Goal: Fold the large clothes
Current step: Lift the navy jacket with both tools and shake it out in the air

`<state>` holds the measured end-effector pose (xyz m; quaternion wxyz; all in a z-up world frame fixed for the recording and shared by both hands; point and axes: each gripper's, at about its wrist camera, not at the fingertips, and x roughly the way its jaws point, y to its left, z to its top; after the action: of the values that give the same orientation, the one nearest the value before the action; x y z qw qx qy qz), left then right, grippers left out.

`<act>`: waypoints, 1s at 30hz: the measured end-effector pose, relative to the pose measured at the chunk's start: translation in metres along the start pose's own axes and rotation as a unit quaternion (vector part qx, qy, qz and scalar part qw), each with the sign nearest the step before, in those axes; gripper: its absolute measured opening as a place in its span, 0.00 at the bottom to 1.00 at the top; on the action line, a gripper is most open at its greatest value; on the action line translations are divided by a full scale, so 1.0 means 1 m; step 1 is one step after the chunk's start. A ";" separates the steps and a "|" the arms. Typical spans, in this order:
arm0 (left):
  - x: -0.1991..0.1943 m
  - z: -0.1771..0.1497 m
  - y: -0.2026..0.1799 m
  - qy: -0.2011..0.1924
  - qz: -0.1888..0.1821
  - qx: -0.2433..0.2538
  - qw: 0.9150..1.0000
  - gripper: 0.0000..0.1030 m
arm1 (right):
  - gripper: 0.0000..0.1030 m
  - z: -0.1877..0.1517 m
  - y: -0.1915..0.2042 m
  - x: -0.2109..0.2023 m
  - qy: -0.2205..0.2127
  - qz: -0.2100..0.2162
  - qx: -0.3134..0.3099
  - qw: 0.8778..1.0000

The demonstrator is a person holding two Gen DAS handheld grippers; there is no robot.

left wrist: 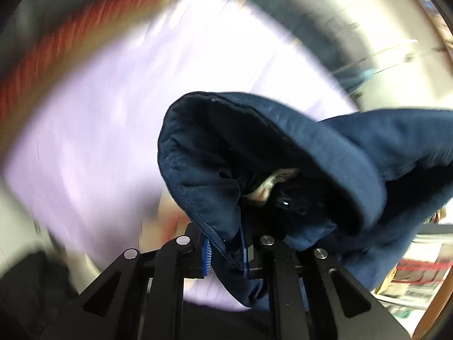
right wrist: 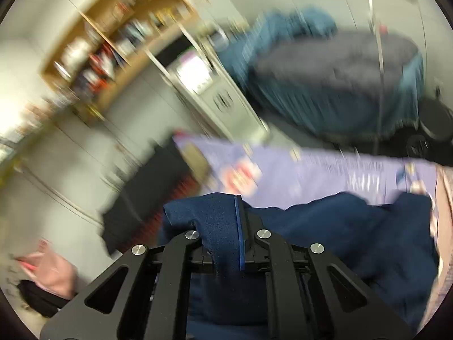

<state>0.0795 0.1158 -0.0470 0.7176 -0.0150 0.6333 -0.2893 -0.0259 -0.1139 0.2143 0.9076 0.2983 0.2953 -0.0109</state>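
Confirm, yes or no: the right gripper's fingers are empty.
No: in the right wrist view the right gripper has its fingers clamped on the navy garment.

Left gripper (left wrist: pixel 225 250) of matte black linkage bars with triangular cut-outs, round silver pivot pins, blue ribbed pads on the fingers (left wrist: pixel 206 257), right gripper (right wrist: pixel 226 243) of the same black build, silver pins, blue pad edge, black sleeve cuff (right wrist: pixel 42 300) at the wrist of a hand (right wrist: pixel 51 272)

I see one navy garment (left wrist: pixel 325 153) — thick, lined, a pale label inside its open collar — bunched and lifted off the lilac sheet (left wrist: pixel 93 119).
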 end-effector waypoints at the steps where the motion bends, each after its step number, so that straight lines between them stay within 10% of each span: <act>1: -0.016 0.012 -0.010 -0.023 -0.009 0.015 1.000 0.14 | 0.10 0.005 0.012 -0.028 -0.029 -0.001 -0.010 1.000; 5: -0.063 0.054 -0.061 -0.087 -0.044 0.091 0.991 0.19 | 0.10 0.002 0.010 -0.101 -0.106 -0.002 0.013 0.994; 8: -0.042 0.053 -0.080 -0.096 -0.020 0.126 0.987 0.66 | 0.10 -0.027 -0.018 -0.124 -0.125 -0.052 0.070 0.988; 10: -0.016 0.045 -0.083 -0.078 -0.030 0.132 0.988 0.78 | 0.10 -0.048 -0.038 -0.136 -0.141 -0.057 0.123 0.981; 21: -0.028 -0.061 -0.040 -0.132 -0.020 0.135 0.982 0.94 | 0.10 -0.062 -0.055 -0.135 -0.165 -0.123 0.136 0.969; 30: 0.044 -0.030 -0.028 -0.005 -0.075 0.008 0.997 0.85 | 0.10 -0.072 -0.039 -0.131 -0.131 -0.136 0.105 0.976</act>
<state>0.0424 0.0834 -0.0815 0.6972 -0.0581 0.6247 -0.3467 -0.1796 -0.1268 0.2179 0.8918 0.3451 0.2091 -0.2044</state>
